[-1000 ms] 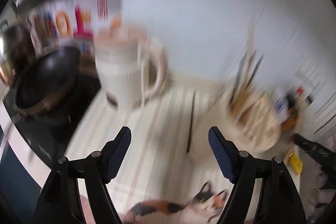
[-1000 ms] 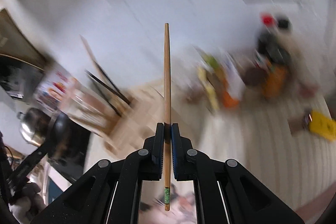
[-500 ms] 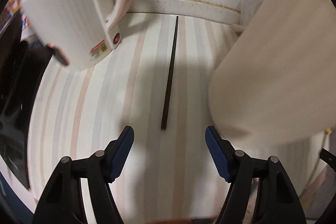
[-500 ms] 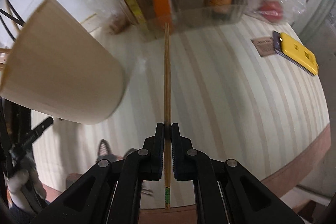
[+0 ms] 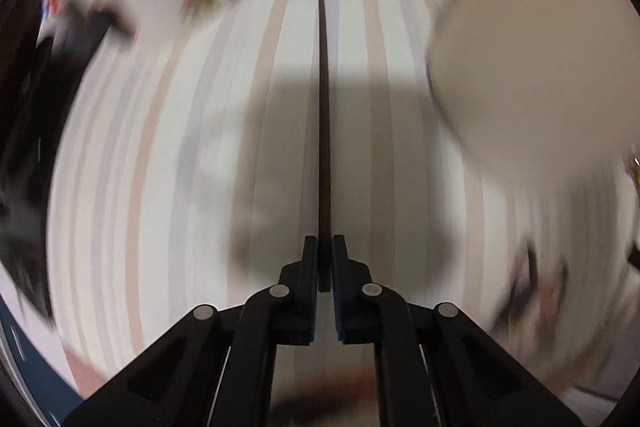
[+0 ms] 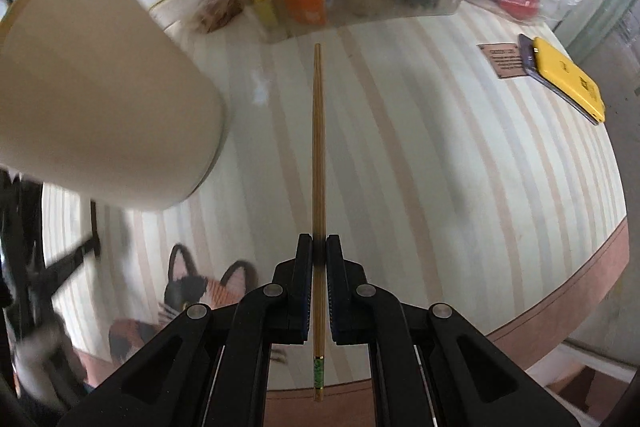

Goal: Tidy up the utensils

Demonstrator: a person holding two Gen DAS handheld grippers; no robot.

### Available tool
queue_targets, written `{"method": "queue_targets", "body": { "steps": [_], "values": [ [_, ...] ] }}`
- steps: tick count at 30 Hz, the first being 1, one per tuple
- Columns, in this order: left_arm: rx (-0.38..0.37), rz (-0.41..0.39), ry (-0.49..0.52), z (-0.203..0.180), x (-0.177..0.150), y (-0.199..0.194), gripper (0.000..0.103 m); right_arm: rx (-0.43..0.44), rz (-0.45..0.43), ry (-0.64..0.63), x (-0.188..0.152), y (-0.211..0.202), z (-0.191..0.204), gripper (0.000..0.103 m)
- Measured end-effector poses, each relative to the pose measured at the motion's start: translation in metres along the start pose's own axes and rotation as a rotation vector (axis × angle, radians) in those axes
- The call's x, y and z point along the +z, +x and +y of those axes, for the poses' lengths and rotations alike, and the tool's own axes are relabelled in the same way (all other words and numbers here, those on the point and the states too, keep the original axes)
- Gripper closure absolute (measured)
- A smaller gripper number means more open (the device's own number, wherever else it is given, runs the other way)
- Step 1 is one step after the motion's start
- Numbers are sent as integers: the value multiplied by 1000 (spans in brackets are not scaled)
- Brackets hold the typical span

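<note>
Both hands had dropped toward the striped counter (image 6: 460, 163) since the earlier frames, and the left fingers (image 5: 324, 263), wide apart a moment before, had closed on the near end of the dark chopstick (image 5: 322, 115). It lay flat and ran straight ahead of them, likely gripped there so it could be lifted endwise. The right fingers (image 6: 319, 259) were clamped tight on the bamboo chopstick (image 6: 318, 155), which pointed forward over the counter. The beige holder (image 6: 100, 99) stood just left of them, the probable destination for both.
</note>
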State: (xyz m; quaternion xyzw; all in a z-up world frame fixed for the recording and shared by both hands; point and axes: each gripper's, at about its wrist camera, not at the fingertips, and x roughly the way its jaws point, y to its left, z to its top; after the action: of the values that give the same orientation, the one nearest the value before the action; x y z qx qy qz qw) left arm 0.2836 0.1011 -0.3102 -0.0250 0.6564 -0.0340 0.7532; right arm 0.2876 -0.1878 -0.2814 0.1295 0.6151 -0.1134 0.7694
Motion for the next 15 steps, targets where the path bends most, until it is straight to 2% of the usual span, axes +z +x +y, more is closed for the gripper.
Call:
{"method": "queue_targets", "body": {
  "steps": [3, 6, 10, 15],
  "values": [
    [-47, 99, -25, 4, -56, -9, 99, 12, 38, -36, -11, 6, 6, 96],
    [-83, 136, -81, 11, -74, -10, 97, 13, 66, -64, -20, 13, 8, 96],
    [-83, 108, -109, 14, -43, -8, 94, 14, 85, -73, -25, 21, 9, 96],
    [-23, 77, -80, 7, 12, -2, 94, 9, 81, -80, -21, 21, 13, 96]
  ]
}}
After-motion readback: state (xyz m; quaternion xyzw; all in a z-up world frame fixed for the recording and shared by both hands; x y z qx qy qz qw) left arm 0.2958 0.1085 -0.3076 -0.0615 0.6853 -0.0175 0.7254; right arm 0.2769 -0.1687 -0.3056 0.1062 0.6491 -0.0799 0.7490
